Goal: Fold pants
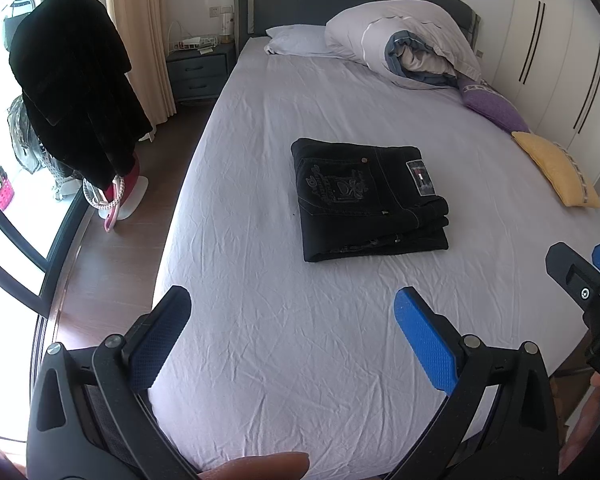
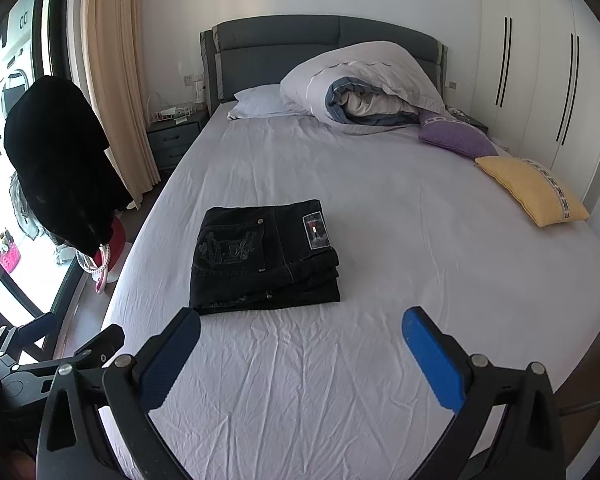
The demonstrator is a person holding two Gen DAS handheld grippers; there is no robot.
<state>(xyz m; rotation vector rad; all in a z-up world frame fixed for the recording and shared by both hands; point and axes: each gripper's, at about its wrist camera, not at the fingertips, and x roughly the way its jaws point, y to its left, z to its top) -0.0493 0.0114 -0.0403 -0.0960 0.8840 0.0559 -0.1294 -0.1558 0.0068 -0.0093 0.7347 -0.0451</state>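
Note:
Black jeans [image 1: 366,198] lie folded in a compact rectangular stack on the white bed sheet [image 1: 260,320], back pocket and label patch on top. They also show in the right wrist view [image 2: 266,260]. My left gripper [image 1: 294,304] is open and empty, held above the sheet near the foot of the bed, well short of the jeans. My right gripper [image 2: 300,322] is open and empty, just in front of the jeans' near edge. The right gripper also shows at the right edge of the left wrist view [image 1: 584,268].
A rolled duvet [image 2: 364,88] and white pillow [image 2: 260,102] lie at the headboard. A purple cushion [image 2: 456,136] and yellow cushion [image 2: 532,190] lie on the bed's right side. A dark coat on a stand [image 1: 72,84] stands left of the bed, by a nightstand [image 1: 200,68].

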